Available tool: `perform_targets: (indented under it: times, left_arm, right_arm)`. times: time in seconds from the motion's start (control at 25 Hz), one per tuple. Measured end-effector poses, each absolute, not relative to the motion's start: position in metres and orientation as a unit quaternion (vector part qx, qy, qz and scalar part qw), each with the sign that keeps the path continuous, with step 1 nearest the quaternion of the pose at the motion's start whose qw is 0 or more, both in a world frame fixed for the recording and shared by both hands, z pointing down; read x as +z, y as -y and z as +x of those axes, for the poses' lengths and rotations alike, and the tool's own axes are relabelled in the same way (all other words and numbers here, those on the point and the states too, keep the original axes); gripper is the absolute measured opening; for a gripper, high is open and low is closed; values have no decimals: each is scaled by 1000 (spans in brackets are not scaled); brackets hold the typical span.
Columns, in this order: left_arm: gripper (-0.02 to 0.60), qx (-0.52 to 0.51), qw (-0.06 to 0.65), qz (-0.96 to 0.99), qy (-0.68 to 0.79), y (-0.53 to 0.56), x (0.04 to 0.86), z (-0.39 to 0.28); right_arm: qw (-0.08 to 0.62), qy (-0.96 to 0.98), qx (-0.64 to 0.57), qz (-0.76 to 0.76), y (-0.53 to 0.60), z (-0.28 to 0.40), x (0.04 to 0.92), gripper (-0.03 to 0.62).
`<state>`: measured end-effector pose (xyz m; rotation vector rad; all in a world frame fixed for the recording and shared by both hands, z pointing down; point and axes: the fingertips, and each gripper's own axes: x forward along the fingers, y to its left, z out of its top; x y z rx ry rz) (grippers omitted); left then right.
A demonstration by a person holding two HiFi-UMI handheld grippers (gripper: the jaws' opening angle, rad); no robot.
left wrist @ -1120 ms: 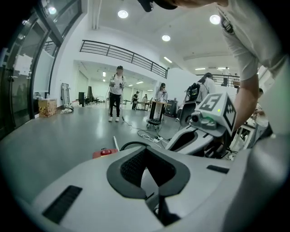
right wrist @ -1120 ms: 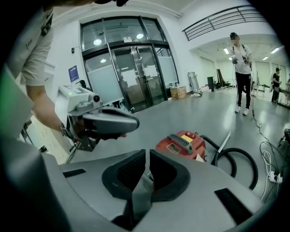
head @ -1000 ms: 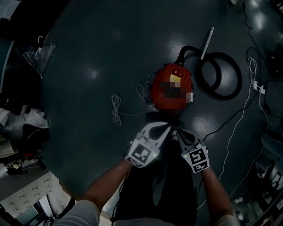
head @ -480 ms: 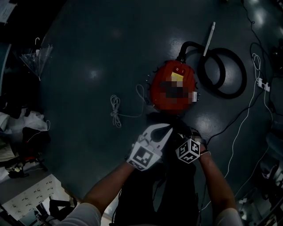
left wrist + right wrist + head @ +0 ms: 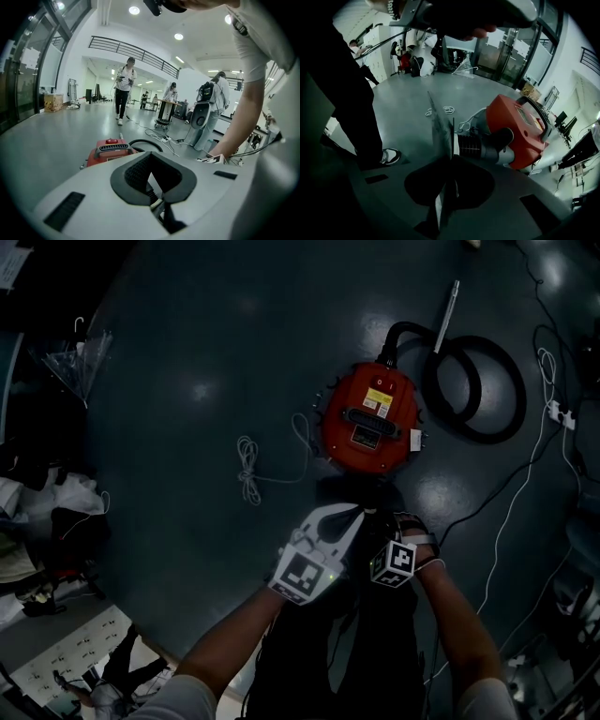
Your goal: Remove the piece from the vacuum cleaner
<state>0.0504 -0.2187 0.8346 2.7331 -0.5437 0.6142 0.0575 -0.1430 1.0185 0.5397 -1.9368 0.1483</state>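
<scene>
The red vacuum cleaner (image 5: 368,418) stands on the dark floor just ahead of both grippers, with its black hose (image 5: 476,390) coiled at the right. In the right gripper view a dark cylindrical piece with a grille (image 5: 480,146) sticks out of the vacuum's (image 5: 520,126) near side. My right gripper (image 5: 443,127) points at the floor just left of that piece. Its jaws are closing, a thin gap is left, and nothing is between them. It sits rolled on its side (image 5: 382,532). My left gripper (image 5: 352,513) is shut and empty, aimed at the vacuum (image 5: 110,151).
A white cord (image 5: 248,470) lies coiled left of the vacuum. A metal wand (image 5: 445,310) and cables (image 5: 511,493) lie at the right. My shoe (image 5: 389,156) is beside the right gripper. Several people (image 5: 123,89) stand far across the hall.
My right gripper has rolled onto its side and drawn in toward the left gripper. The left gripper has hardly moved.
</scene>
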Motion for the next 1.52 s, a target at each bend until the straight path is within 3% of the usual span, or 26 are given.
perform_targets:
  times: [0.28,0.52,0.96,1.24,1.52]
  left_arm:
    - [5,213,152,945,194,208,826,38]
    - [6,214,158,943,201,196,802,25]
    - [5,181,158,948,211,128,601,-16]
    - [5,158,184,941,235,75,478,-40]
    - [5,139,197,939,247,30,411,-34]
  right_arm:
    - [557,813,35,167,115,42,1019,38]
    - [542,813,80,200,100,38,984,38]
    - [424,816,217,328,72,19,735,40]
    - [349,817,241,389,43,20,583,40]
    - [312,818,242,419,9,19,485,40]
